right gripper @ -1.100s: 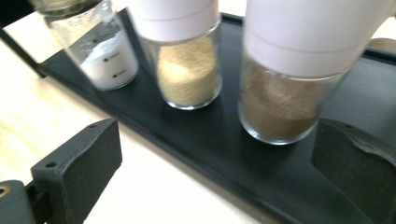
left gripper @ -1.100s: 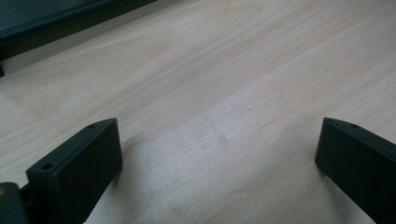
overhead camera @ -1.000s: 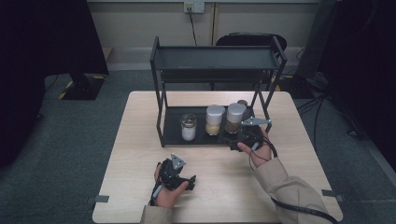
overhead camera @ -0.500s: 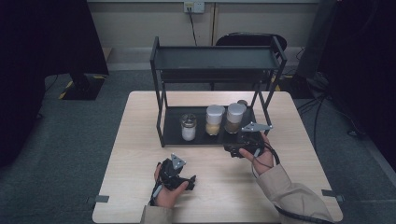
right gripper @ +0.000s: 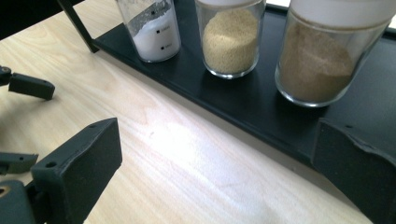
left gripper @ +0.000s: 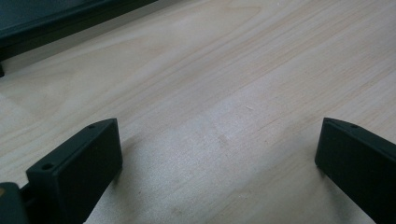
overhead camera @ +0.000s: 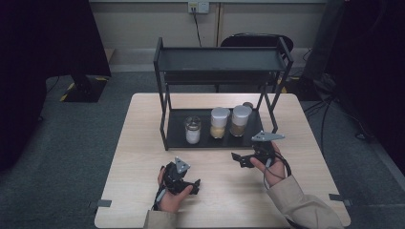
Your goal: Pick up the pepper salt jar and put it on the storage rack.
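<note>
Pale wood surface (overhead camera: pixel 143 143), grey carpet around it, black two-tier rack (overhead camera: pixel 219 62) standing at the far half. Your right gripper (overhead camera: pixel 244 159) sits just in front of the rack's lower tray (right gripper: pixel 243 105), jaws spread wide with nothing between them, only bare wood and the tray's front edge. Nearest to it are three glass jars in a row on that tray, all upright. Brown-grain jar (right gripper: pixel 322 56): wide, clear glass, white lid, filled most of the way with fine brown granules; it stands closest to your right gripper. Beside it, yellow-grain jar (right gripper: pixel 229 39): same build, paler sandy fill. Farther left in the right gripper view, white-powder jar (right gripper: pixel 152 28): narrower, about half full, a label with small dark marks on the glass. The jars stand near one another without touching. Your left gripper (overhead camera: pixel 191 183) rests low over the near part of the surface, well apart from the rack, jaws also wide apart and holding nothing.
</note>
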Available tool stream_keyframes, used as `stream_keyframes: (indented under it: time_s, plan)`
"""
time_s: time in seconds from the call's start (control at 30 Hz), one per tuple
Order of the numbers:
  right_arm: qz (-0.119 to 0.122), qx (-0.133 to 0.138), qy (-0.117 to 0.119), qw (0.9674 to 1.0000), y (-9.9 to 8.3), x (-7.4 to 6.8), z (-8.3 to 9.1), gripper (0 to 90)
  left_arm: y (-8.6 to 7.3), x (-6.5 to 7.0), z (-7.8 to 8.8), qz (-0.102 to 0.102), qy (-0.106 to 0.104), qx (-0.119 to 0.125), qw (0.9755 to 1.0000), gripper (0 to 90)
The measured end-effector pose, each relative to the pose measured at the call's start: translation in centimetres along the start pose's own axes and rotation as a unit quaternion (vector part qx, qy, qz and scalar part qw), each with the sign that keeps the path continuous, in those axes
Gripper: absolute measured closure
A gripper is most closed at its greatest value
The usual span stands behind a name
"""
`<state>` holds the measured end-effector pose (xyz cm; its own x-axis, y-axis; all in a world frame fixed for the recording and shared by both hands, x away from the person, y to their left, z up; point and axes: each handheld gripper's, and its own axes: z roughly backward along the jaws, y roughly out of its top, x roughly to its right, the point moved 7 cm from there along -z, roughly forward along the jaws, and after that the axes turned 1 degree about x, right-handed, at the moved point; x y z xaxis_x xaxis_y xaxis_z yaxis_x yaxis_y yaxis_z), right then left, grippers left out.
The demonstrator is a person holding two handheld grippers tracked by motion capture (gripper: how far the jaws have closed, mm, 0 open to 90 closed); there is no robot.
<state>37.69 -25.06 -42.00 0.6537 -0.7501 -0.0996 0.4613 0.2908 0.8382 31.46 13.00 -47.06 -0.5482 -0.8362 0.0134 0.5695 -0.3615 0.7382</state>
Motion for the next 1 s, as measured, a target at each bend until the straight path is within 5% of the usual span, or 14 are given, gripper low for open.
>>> stream_keyframes:
  time_s: [1.0]
  plan:
    - [0.014,-0.006,0.0,0.9999,-3.5,0.0,2.3,0.8,0.0,0.0,0.0,0.0,0.0,0.0,1.0,0.0]
